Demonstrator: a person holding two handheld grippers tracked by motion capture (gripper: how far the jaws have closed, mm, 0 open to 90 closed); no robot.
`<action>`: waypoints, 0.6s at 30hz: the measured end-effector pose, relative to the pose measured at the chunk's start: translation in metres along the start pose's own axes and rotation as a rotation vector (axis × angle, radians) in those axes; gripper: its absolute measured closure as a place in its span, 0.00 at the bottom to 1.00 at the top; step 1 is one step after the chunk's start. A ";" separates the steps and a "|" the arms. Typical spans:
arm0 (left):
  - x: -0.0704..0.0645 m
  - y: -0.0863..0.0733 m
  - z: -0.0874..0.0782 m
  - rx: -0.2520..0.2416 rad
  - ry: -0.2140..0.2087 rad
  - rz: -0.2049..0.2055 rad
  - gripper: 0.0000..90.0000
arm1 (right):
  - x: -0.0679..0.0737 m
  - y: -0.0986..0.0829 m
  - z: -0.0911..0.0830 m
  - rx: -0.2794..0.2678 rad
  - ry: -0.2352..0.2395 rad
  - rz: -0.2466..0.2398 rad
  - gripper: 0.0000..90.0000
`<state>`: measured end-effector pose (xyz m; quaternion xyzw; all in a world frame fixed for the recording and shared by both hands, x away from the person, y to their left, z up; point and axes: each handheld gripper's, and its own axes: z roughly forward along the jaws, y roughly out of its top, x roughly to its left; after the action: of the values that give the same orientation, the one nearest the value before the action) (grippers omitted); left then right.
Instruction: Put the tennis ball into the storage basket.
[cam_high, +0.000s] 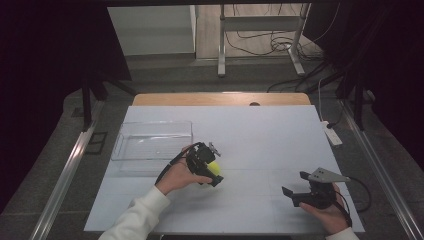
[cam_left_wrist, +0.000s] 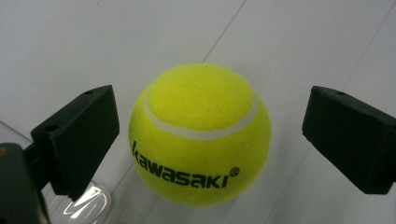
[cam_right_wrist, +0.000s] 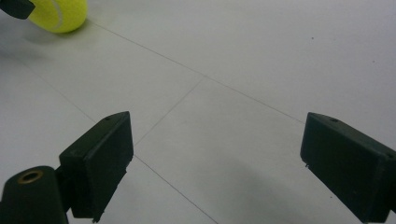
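**Ball between the jaws, nothing pinched yet**

Here's the left gripper (cam_left_wrist: 205, 135) poised over the tennis ball (cam_left_wrist: 201, 135), and the danger is plain: that ball is round and free to roll on the smooth white table (cam_high: 260, 135). If one jaw meets it before the other, I'd expect it to squirt out sideways, likely toward the lower right of the high view, where nothing would stop it. A squeeze landing too high on the curve could pop it downward and out as well.

Look at the spacing in the left gripper view: the ball sits centre frame, slightly left of middle, so the left-hand jaw is just beside its flank while the right-hand jaw stands clearly apart. Both jaws are spread wide, neither touching the felt. That uneven gap is exactly what might cause the nudge.

In the high view the ball (cam_high: 214, 168) lies just left of centre, under the left gripper (cam_high: 206, 164), with the clear plastic tray (cam_high: 152, 140) close by to the upper left.

Down at lower right, the right gripper (cam_high: 296, 190) waits well apart, jaws wide apart and holding nothing; its own view catches the ball (cam_right_wrist: 60, 14) at upper left.
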<state>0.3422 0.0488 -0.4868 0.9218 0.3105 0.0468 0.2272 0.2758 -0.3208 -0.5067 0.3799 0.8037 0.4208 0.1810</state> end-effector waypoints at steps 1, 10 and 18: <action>0.000 0.000 0.000 0.000 0.000 0.000 0.05 | 0.000 0.000 0.000 0.000 0.000 0.000 0.11; 0.000 -0.004 0.001 0.013 0.006 -0.012 0.13 | 0.000 0.000 0.000 0.000 0.000 -0.001 0.11; 0.002 -0.007 -0.001 0.015 0.026 -0.023 0.27 | 0.000 0.000 0.000 0.001 -0.002 -0.001 0.11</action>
<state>0.3393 0.0556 -0.4890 0.9192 0.3243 0.0540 0.2167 0.2760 -0.3206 -0.5070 0.3800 0.8040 0.4198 0.1819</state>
